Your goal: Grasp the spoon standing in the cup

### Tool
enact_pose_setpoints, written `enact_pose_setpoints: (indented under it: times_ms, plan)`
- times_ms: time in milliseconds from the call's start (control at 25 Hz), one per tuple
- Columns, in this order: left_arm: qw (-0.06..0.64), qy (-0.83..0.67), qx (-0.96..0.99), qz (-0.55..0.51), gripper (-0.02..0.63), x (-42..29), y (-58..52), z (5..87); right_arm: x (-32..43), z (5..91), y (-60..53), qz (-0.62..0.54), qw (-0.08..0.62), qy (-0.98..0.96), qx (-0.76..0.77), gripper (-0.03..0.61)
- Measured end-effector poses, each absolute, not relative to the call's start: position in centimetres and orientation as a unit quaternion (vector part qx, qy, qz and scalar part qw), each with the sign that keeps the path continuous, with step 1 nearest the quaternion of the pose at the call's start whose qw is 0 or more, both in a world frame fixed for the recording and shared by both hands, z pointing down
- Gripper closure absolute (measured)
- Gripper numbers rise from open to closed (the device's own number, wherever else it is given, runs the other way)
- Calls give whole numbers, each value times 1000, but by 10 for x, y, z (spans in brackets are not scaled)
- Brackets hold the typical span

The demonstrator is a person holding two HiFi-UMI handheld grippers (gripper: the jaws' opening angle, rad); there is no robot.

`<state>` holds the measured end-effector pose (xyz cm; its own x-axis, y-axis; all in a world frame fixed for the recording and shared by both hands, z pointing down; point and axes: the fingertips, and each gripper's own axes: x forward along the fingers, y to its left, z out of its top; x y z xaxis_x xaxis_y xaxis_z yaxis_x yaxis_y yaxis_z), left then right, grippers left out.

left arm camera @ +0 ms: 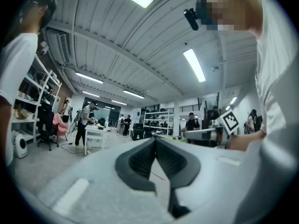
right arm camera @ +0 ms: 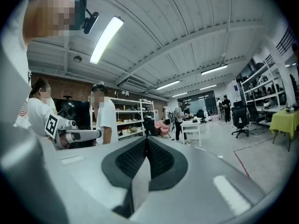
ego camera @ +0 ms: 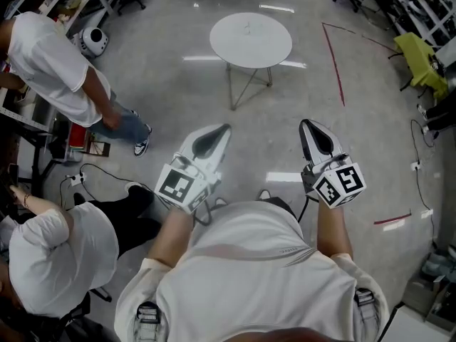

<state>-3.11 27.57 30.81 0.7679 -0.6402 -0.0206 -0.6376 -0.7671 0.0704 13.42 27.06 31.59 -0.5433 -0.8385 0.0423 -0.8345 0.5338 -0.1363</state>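
Observation:
No cup or spoon can be made out in any view. I hold both grippers at chest height, pointing forward over the floor. In the head view my left gripper [ego camera: 225, 128] has its jaws pressed together with nothing in them, and so does my right gripper [ego camera: 306, 124]. The left gripper view shows its dark pads [left arm camera: 142, 160] meeting at the tip of the left gripper [left arm camera: 155, 138], empty. In the right gripper view the right gripper [right arm camera: 147, 138] is likewise shut and empty. A round white table [ego camera: 267, 48] stands ahead with a tiny item at its middle, too small to tell.
One person in a white shirt [ego camera: 60, 70] stands at the left, and another [ego camera: 60, 251] is low at my left side. Cables [ego camera: 92, 173] lie on the floor there. Red tape lines [ego camera: 333, 63] mark the floor on the right, near a yellow-green seat [ego camera: 424, 59].

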Motion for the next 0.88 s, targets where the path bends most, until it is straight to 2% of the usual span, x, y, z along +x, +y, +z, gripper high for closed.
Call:
enact_pose_setpoints:
  times_ms: [280, 520, 880]
  plan:
    - [38, -318, 947, -26, 612, -74, 282, 328, 78, 332, 278, -69, 2, 873, -482, 572]
    - [46, -316, 947, -23, 612, -65, 264, 335, 85, 341, 256, -88, -10, 873, -480, 573]
    - [51, -345, 937, 3, 612, -58, 179, 361, 97, 375, 158, -112, 0, 880, -462, 573]
